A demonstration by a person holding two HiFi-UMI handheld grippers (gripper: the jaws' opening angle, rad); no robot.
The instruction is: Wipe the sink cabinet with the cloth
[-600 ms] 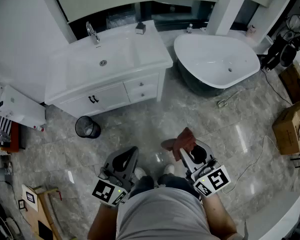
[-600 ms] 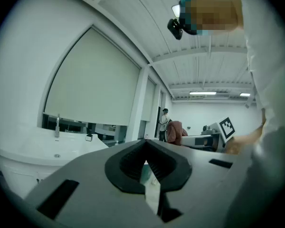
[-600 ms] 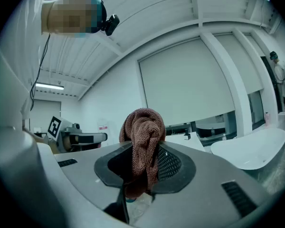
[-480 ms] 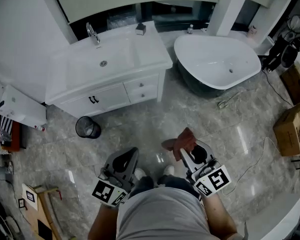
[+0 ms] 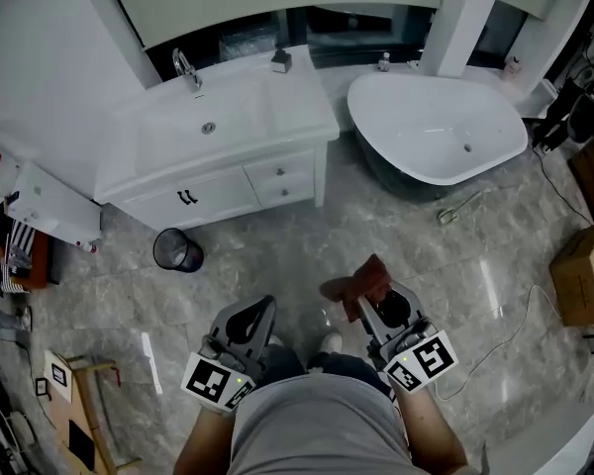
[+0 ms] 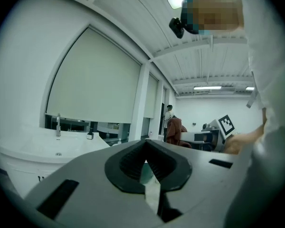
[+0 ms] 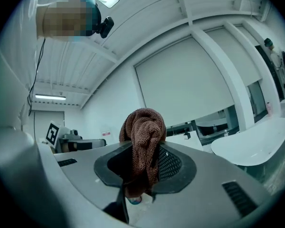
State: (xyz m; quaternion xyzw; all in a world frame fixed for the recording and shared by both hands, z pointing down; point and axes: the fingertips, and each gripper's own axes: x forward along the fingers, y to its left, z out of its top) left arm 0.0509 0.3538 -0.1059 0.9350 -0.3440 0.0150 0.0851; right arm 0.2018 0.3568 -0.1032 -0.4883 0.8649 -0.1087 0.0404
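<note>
Nearest the viewer, at the person's waist, the right gripper (image 5: 374,303) carries the brown cloth (image 5: 362,279) as a bunched wad rising above the jaw tips, with a shorter tail hanging below them. The main hazard, as a judgement, lies here: the cloth appears pinched through a fold and not spread flat, so pressing it sideways against a cabinet face could drag it out of the jaws, or leave the hard gripper tips rubbing the white paint in its place. The right gripper view confirms the hold – the jaws of the right gripper (image 7: 141,161) are clamped on the cloth (image 7: 143,139), which fills the gap between them. The left gripper (image 5: 251,317) hangs level with it, just to the person's left; in its own view the left gripper (image 6: 145,148) has its jaws brought together at the tips with nothing between them, and it touches nothing. Beyond both lies bare grey marble floor (image 5: 277,255). Farther on, a small black waste bin (image 5: 177,251) stands just beside the foot of the sink cabinet (image 5: 218,194), where a low wipe could knock it. The cabinet itself, white, with a door and two small drawers under a white counter (image 5: 292,117) and faucet (image 5: 184,67), is well apart from the cloth – wiping has not begun. The white bathtub (image 5: 436,127) sits to the cabinet's right.
</note>
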